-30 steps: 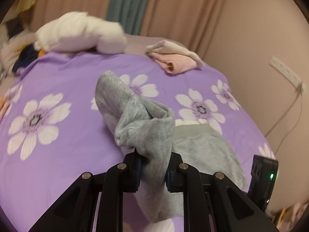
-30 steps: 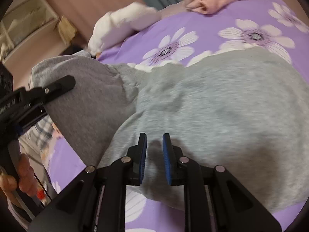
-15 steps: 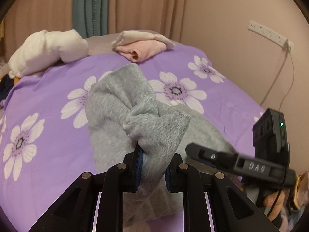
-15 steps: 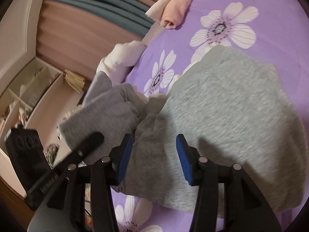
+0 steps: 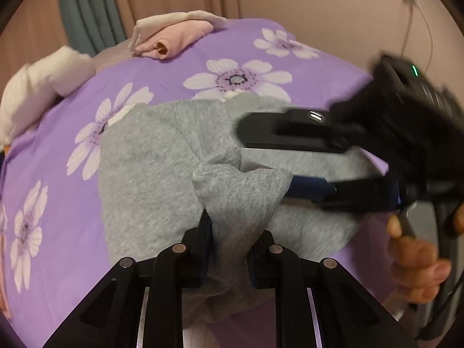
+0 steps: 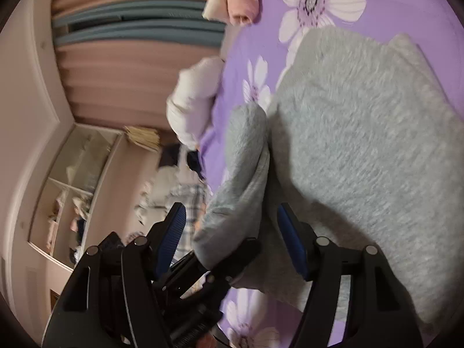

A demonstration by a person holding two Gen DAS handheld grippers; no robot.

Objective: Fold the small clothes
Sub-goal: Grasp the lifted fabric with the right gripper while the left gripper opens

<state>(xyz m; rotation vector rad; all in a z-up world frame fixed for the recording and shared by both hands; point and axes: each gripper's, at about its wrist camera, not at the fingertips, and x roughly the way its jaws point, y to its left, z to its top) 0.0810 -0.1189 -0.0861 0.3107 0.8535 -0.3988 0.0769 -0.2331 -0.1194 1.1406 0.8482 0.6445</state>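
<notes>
the garment (image 5: 162,174) was heather grey, lying on a purple bedsheet (image 5: 324,78) printed with white flowers. beyond it sat a folded pink piece (image 5: 171,39) and a white bundle (image 5: 37,87), before tan and teal curtains (image 5: 87,8). the gripper pads (image 6: 291,242) were blue on black frames.

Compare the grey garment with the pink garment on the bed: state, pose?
The grey garment lies near, mid-fold, one bunched end pinched in the left gripper; the pink garment sits far back, untouched. Grey spreads wide; pink is a compact folded bundle. Both rest on the purple floral bedsheet.
</notes>
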